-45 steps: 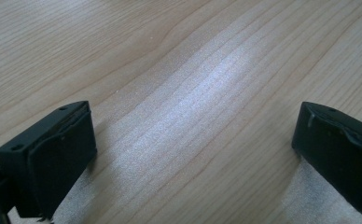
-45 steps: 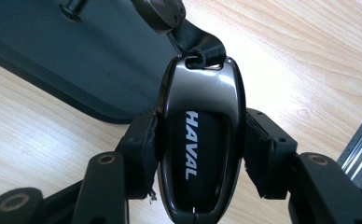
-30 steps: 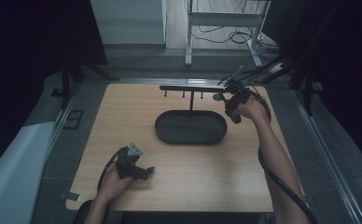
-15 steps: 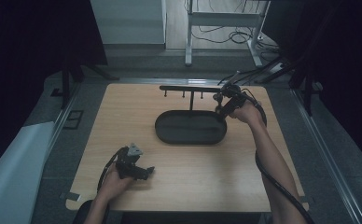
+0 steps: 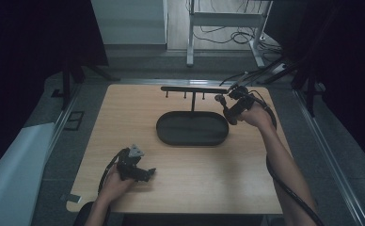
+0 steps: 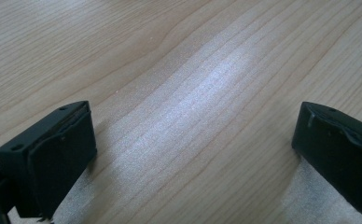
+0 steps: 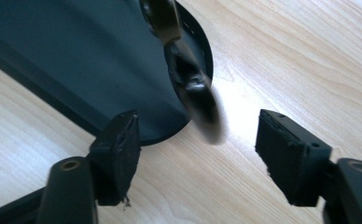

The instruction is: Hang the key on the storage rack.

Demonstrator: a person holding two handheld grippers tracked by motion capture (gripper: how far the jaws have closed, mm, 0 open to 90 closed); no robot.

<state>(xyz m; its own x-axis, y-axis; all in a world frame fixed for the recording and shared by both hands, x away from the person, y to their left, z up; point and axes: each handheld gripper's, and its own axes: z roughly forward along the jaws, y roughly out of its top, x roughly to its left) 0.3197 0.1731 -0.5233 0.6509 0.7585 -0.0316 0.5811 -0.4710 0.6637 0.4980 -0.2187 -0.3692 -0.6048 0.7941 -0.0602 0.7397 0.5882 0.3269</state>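
My right gripper (image 7: 195, 154) just opening around a blurred dangling object (image 7: 193, 88) by the tray rim (image 7: 188, 123), high view lower left, left gripper (image 5: 145, 173) wide over bare bench (image 6: 184, 84)

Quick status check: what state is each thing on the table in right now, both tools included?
Left tool: jaws wide open, nothing between them, low over bare table.
Right tool: jaws just been opening, apart, gripping nothing.
Dark utensil: hanging blurred ahead of the right tool's jaws, touching neither pad.
Oval tray: flat on the table, looks empty.
Rack: upright behind the tray, its small hooks look bare.
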